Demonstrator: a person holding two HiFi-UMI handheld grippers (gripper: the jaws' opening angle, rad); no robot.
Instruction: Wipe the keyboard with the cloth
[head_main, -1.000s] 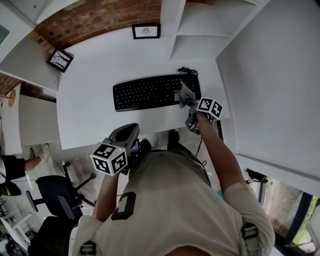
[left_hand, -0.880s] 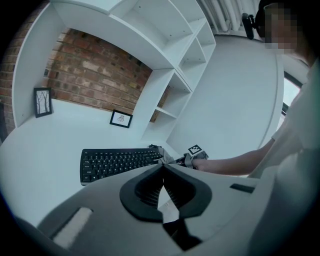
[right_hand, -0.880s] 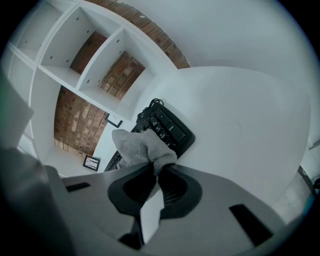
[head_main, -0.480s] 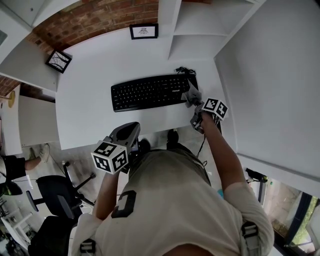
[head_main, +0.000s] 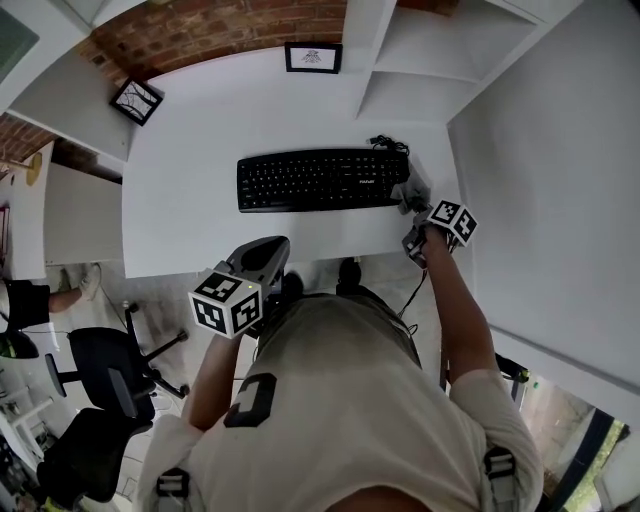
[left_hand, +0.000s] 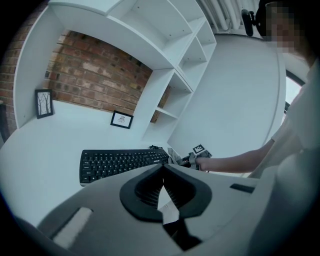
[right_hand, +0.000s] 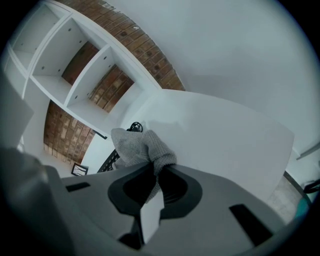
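a: where's the cloth (right_hand: 141, 144)?
b: pinched in the right tool (right_hand: 152, 172). the jaws are clamped on it, and the grey knit bunches up beyond the tips.
a: and on the bench (head_main: 190, 225)?
b: it's at the right end of the keyboard (head_main: 318, 179), near the bench's right edge. i cannot tell if it touches the keys.
a: the left tool (left_hand: 162, 172)?
b: narrow, jaws together on nothing, held off the bench's near edge, close to the person's chest.
a: anything else?
b: a frame (head_main: 312, 57) stands at the far side, and a cable (head_main: 388, 143) coils at the keyboard's far right corner.
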